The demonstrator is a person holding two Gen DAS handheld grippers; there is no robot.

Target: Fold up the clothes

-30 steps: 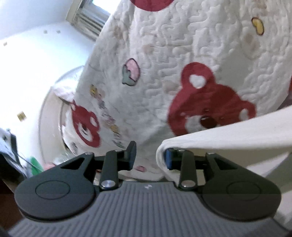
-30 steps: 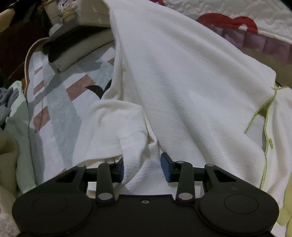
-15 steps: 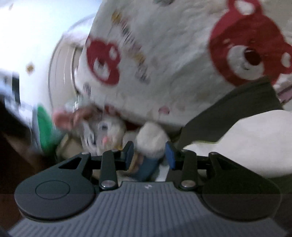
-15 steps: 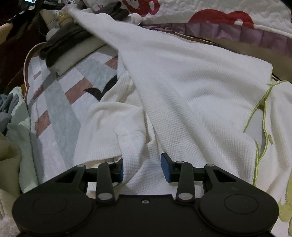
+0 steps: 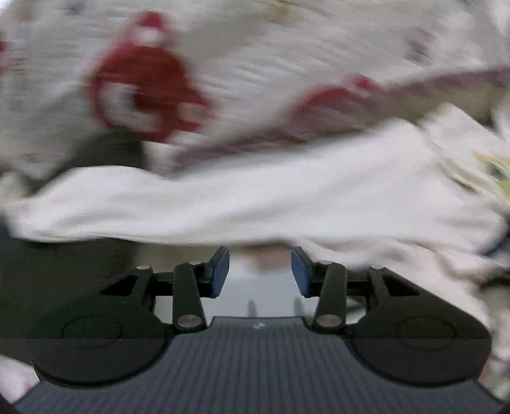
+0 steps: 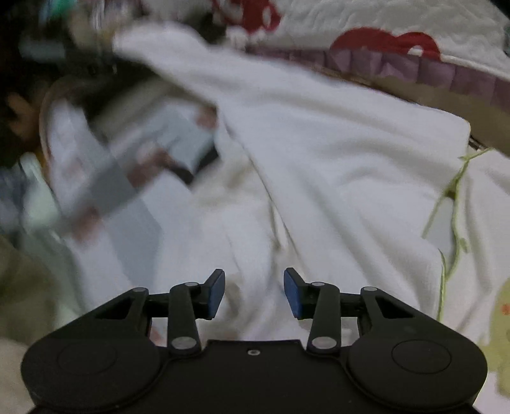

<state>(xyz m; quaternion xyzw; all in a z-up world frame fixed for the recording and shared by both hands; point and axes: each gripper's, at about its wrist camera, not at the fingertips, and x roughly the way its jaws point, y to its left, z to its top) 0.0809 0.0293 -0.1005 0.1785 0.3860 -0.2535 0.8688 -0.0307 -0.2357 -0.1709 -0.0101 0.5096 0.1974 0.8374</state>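
The white garment point(image 6: 334, 165) lies spread over the patterned bedsheet point(image 6: 127, 229), just in front of the bear-print quilt point(image 6: 398, 19). A second ago the left gripper point(image 5: 259, 270) faced that quilt with an edge of the garment draped over one finger; now it looks down on the garment, which stretches across its view as a long white band point(image 5: 255, 203). Its jaws have just been opening and stand apart, with no cloth between them. The right gripper point(image 6: 253, 291) sits over a bunched fold near the garment's near edge. Its jaws have just been opening too; cloth lies between the pads, but they no longer press on it. Both views are blurred. With both grips let go, the fold just made seems laid down, and the next step is likely a fresh grasp for another fold.
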